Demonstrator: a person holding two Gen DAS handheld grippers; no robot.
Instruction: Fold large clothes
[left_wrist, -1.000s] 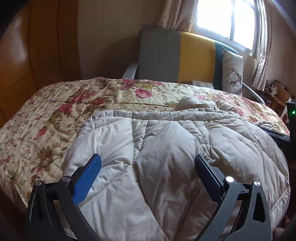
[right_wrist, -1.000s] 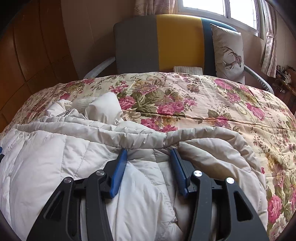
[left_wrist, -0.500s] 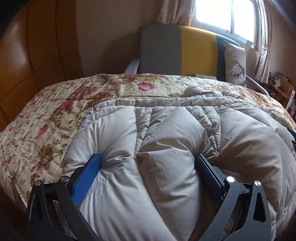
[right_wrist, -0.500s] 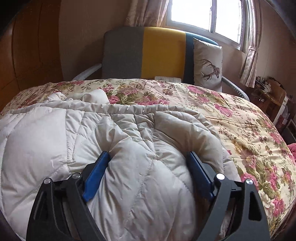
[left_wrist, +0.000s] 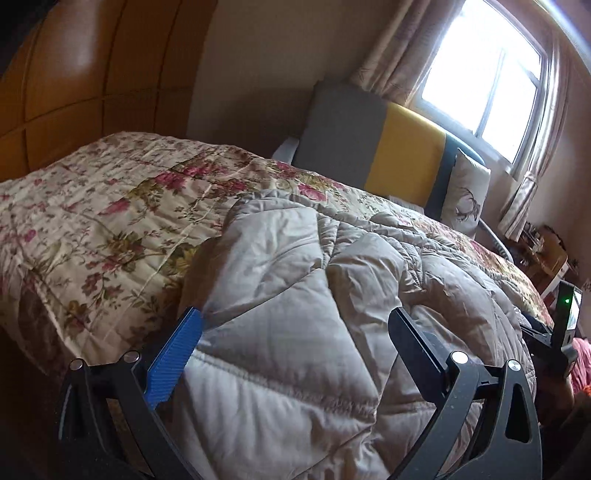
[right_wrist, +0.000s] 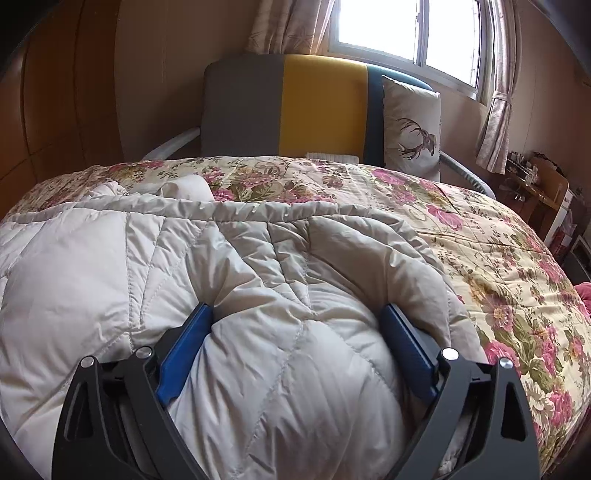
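Note:
A beige quilted puffer coat (left_wrist: 303, 280) lies folded across the near part of the bed; it also fills the right wrist view (right_wrist: 221, 280). My left gripper (left_wrist: 295, 321) is open, its jaws wide apart, with the coat's left end bulging between them. My right gripper (right_wrist: 299, 314) is open too, its blue pads pressed into a puffed bulge of the coat's right end. A pale sleeve or hood end (right_wrist: 184, 188) pokes out behind the coat's far folded edge.
The coat rests on a floral bedspread (right_wrist: 480, 236). Behind the bed stands a grey, yellow and teal chair (right_wrist: 295, 107) with a deer cushion (right_wrist: 410, 125). A wooden panel wall (left_wrist: 81, 85) is at the left. A desk with clutter (right_wrist: 535, 184) is at the far right.
The right gripper opened from a narrow grip on the coat's folded edge and now sits wide over its right end. The left gripper swung left and tilted, staying open.

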